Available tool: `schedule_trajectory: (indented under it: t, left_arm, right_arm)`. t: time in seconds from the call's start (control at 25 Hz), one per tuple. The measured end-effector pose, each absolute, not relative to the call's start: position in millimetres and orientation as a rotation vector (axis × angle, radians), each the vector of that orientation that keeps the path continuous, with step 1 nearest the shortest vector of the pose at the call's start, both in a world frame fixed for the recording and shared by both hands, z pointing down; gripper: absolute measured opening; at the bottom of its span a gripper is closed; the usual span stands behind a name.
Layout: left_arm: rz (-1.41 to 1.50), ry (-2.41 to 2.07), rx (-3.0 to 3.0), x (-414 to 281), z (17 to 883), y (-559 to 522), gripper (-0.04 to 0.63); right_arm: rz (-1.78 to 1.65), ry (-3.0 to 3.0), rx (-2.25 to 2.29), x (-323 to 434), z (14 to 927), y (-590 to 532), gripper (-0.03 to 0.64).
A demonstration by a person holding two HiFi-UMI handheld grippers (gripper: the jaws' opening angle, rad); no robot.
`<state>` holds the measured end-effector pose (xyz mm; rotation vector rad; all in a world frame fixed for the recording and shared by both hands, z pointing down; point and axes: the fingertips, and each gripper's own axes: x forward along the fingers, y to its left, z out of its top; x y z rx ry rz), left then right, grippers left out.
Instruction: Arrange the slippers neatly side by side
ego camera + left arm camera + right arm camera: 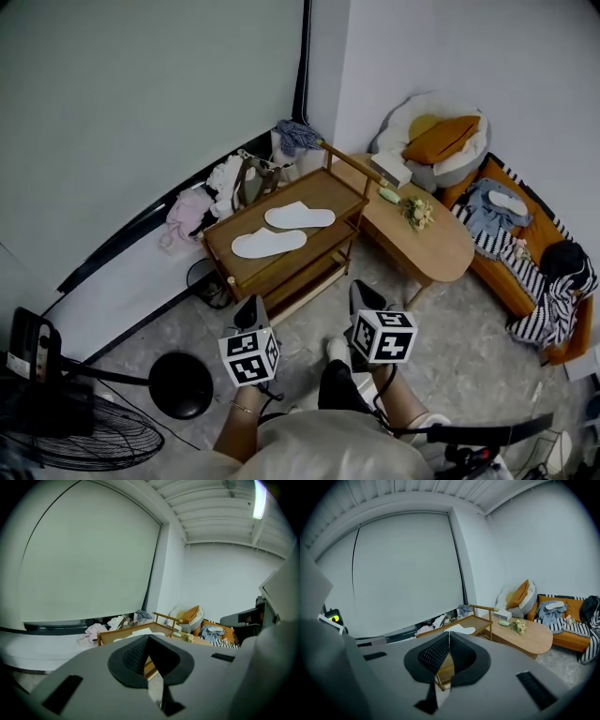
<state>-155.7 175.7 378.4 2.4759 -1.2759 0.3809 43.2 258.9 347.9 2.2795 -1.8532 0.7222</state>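
The wooden rack (328, 192) has a low front edge, so a careless shove could send a slipper to the floor. On its top tier the far slipper (299, 217) and near slipper (269, 244) lie flat, roughly parallel but offset; being thin, they may skid rather than lift. The left gripper (148, 637) and right gripper (449, 634) hang well short, both pinched together on nothing

There are 2 slippers (300, 216) (269, 244), 1 rack (323, 192) and 2 grippers (253, 300) (358, 286). The room has 1 table (441, 248), 1 sofa (502, 281) and 1 fan (89, 439). There is also 1 tissue box (391, 169), 1 bunch of flowers (417, 213) and 1 orange cushion (441, 139).
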Motion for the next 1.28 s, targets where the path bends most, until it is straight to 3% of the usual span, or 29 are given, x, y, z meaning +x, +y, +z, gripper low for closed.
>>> schedule_trajectory:
  t: [1.28]
  left_arm:
    - [0.386,-1.627,2.229,-30,378,-1,0.005]
  right_arm:
    - [0.780,-2.095,1.946,204,360,14,0.034]
